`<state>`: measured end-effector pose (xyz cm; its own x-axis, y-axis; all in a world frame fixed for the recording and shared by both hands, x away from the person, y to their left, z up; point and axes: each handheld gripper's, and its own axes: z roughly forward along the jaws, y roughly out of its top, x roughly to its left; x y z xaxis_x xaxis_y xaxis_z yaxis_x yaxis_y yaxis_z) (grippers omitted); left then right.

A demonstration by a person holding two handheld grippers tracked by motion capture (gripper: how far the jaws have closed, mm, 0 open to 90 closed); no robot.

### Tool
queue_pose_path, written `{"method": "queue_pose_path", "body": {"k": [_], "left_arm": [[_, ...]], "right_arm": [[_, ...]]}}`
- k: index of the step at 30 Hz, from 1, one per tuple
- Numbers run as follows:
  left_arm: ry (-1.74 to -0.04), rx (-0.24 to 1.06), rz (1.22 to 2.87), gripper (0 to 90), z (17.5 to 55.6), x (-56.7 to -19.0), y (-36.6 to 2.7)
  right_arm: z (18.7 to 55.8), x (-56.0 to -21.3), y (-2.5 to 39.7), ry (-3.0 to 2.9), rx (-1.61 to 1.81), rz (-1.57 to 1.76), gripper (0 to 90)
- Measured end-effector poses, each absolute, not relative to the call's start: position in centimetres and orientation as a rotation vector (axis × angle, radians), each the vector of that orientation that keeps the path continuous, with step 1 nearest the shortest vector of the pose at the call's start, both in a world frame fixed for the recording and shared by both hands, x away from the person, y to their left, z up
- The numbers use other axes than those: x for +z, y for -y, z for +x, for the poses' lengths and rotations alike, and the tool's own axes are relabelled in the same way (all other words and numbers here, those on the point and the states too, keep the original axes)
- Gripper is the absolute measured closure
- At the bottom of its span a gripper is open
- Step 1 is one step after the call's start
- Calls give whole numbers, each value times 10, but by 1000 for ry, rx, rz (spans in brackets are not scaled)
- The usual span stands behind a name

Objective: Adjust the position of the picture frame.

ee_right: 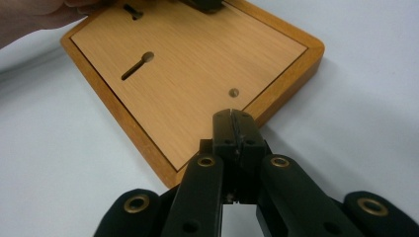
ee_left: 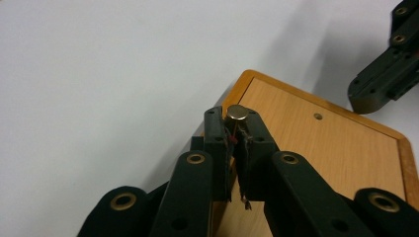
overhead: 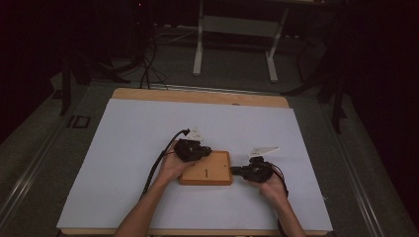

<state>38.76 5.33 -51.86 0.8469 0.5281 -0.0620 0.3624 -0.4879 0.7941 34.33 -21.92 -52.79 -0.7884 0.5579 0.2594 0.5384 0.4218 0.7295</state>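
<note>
Near the desk's (overhead: 123,148) front edge, slightly right of centre: wooden board (overhead: 207,170), lying flat. Left tool (ee_left: 237,129) over the board's far-left corner, jaws pressed nearly together on a small metal disc (ee_left: 237,112) at their tips. Right tool (ee_right: 232,123) at the board's right edge, jaws fully together, gripping nothing, tips just beside the rim.

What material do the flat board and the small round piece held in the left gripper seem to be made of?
The board looks like wood: pale grain lines on its panel, with a darker orange, smooth, probably varnished frame. The small round piece in the left gripper seems metal: its flat top is greyish and reflects light with a dull shine. It may be a magnet or pin head; I cannot tell.
</note>
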Motion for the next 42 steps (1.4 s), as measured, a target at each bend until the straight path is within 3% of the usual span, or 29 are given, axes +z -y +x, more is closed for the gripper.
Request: {"method": "queue_pose_path", "body": {"k": [21,33,35,38,42], "left_arm": [[-756,274,2145,845,389,-521,-58],[-723,246,2128,840,391,-524,-60],[-736,226,2121,800,392,-524,-62],[-770,224,2116,662,392,-524,-67],[-793,233,2109,583,389,-522,-75]], "right_arm": [[342,-530,221,-2562,1301,985,865],[343,-530,221,-2549,1307,992,861],[343,-530,222,-2546,1307,995,859],[343,-530,223,-2539,1301,995,851],[343,-530,224,-2530,1297,998,834]]}}
